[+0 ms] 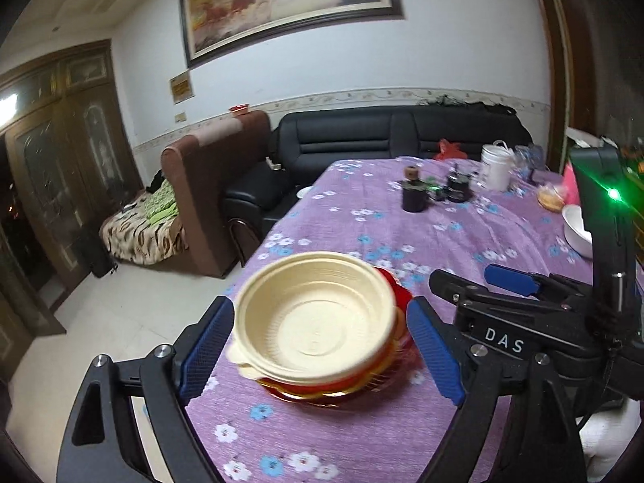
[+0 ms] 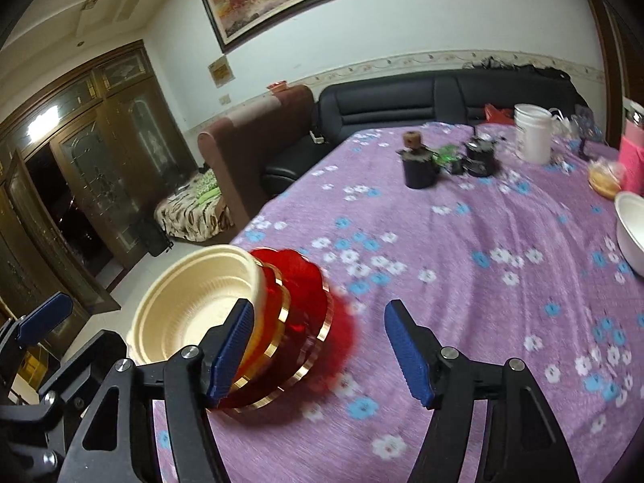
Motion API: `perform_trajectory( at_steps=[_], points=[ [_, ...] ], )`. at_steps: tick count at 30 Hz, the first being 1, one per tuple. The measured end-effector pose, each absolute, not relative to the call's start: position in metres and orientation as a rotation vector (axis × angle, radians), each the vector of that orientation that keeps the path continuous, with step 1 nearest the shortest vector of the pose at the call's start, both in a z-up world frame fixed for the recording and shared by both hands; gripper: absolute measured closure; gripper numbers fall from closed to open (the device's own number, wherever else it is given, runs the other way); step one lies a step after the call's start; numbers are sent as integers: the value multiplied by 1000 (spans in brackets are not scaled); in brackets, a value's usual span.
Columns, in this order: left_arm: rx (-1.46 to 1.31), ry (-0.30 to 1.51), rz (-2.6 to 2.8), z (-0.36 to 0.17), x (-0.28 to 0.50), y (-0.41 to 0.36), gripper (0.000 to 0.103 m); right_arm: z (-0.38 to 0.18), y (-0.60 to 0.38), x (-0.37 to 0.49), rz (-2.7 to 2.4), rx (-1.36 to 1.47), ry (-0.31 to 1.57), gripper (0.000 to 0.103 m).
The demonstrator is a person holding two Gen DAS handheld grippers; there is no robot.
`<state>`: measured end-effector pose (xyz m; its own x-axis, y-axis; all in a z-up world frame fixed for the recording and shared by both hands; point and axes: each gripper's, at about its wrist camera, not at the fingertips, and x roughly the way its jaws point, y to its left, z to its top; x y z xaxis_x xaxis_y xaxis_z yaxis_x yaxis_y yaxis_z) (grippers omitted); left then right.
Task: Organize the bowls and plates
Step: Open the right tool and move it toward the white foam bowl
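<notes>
While the cream bowl (image 1: 312, 320) sits nested on red gold-rimmed plates (image 1: 396, 346) near the surface's (image 1: 402, 225) lower-left edge, the left gripper (image 1: 318, 354) has its fingers wide on either side of the stack, not pressing. At lower centre of the right wrist view, the right gripper (image 2: 318, 352) stands wide and empty beside the plates. A white bowl (image 2: 632, 229) lies at far right.
</notes>
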<state>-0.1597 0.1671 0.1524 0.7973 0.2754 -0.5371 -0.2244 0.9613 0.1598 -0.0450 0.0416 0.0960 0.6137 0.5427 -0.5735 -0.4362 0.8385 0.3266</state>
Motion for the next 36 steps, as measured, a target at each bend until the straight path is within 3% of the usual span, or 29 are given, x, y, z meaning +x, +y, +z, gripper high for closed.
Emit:
perform_trajectory(
  at_steps=[36],
  points=[
    [296,738,129,106,-98,42,16,45,-120,-11,366,329,802,31]
  ],
)
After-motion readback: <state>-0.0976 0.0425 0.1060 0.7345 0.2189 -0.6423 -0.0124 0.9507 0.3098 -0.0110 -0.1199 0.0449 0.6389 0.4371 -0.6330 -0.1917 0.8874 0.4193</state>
